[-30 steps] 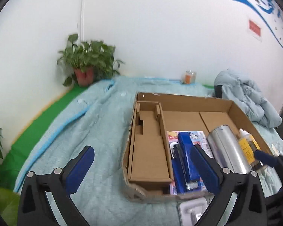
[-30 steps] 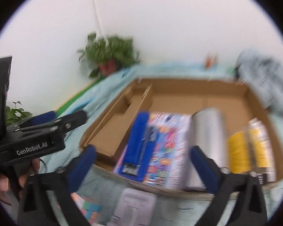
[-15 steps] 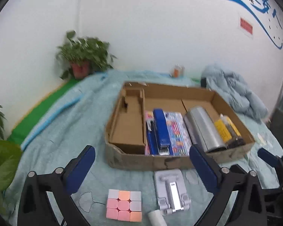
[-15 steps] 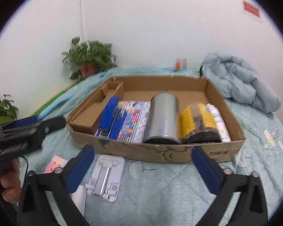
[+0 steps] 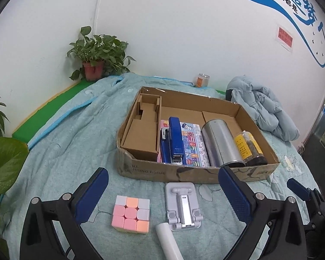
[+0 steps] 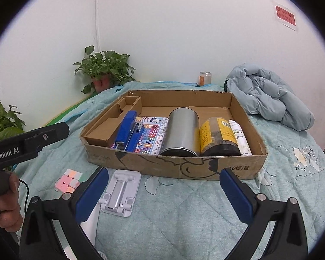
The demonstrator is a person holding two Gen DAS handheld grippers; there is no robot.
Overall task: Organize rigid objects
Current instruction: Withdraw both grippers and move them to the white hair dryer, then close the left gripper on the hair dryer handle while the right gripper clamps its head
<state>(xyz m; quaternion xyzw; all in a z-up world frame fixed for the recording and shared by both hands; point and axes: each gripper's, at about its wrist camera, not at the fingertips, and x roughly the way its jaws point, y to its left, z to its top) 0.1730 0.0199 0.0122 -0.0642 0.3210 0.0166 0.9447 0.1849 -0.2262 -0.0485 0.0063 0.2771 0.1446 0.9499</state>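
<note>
A shallow cardboard box (image 5: 184,173) (image 6: 177,166) sits on the teal quilt. Inside it lie a blue stapler (image 5: 176,138) (image 6: 127,130), a colourful flat pack (image 5: 192,143), a metal can (image 5: 223,143) (image 6: 182,132), a yellow-labelled jar (image 5: 249,147) (image 6: 218,138) and a white tube (image 6: 240,138). In front of the box lie a pastel puzzle cube (image 5: 131,214) (image 6: 68,179), a white folding stand (image 5: 183,205) (image 6: 121,192) and a white cylinder (image 5: 169,240) (image 6: 90,221). My left gripper (image 5: 162,197) hangs open above the cube and stand. My right gripper (image 6: 163,195) is open over the quilt, holding nothing.
A potted plant (image 5: 95,58) stands in the far corner, more leaves (image 5: 4,160) at the left edge. A small jar (image 5: 202,80) sits by the wall. A pale blue padded jacket (image 5: 264,112) is heaped right of the box. A hand (image 6: 7,205) holds the left gripper's handle.
Both grippers have pulled back from over the box towards the near side. The cube, stand and white cylinder have come into view in front of it. Both stay open.
</note>
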